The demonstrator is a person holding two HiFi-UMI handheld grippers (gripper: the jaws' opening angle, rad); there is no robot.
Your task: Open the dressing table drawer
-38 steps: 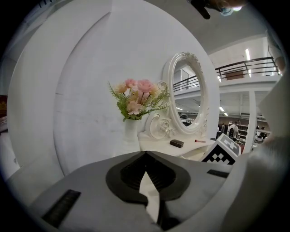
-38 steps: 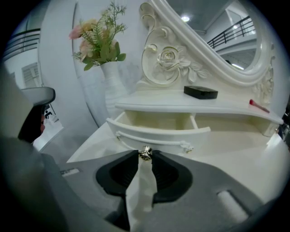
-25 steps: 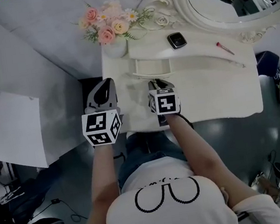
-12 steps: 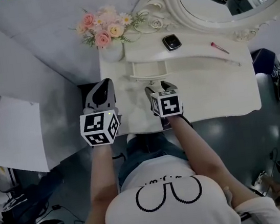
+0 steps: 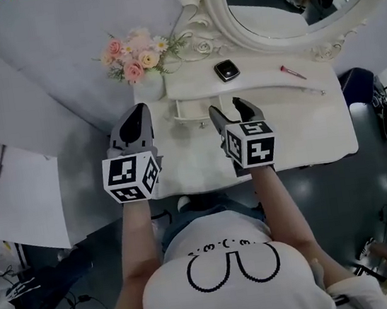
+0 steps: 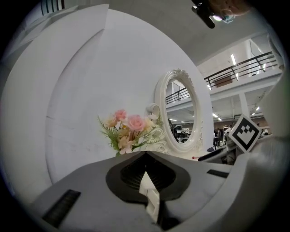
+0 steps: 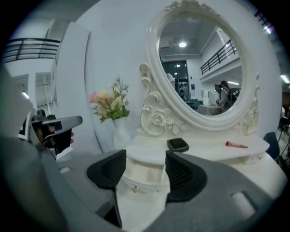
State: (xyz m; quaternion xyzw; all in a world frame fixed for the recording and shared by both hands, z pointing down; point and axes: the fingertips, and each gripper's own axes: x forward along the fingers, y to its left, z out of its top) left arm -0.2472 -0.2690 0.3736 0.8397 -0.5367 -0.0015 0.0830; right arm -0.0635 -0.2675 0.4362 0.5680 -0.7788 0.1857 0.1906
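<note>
Right gripper [image 5: 225,107] jaws just opened, empty, open drawer [image 5: 188,108] beyond them; left gripper [image 5: 141,108] shut

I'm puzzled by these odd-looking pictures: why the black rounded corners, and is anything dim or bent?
Left gripper view and right gripper view: wide-angle lenses, black corners; left gripper view: the wall panel's edges bow; head view: dim and greyish, yet the flowers look sharp.

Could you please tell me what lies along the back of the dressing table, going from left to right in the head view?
vase of flowers → small dark case → red stick
</note>
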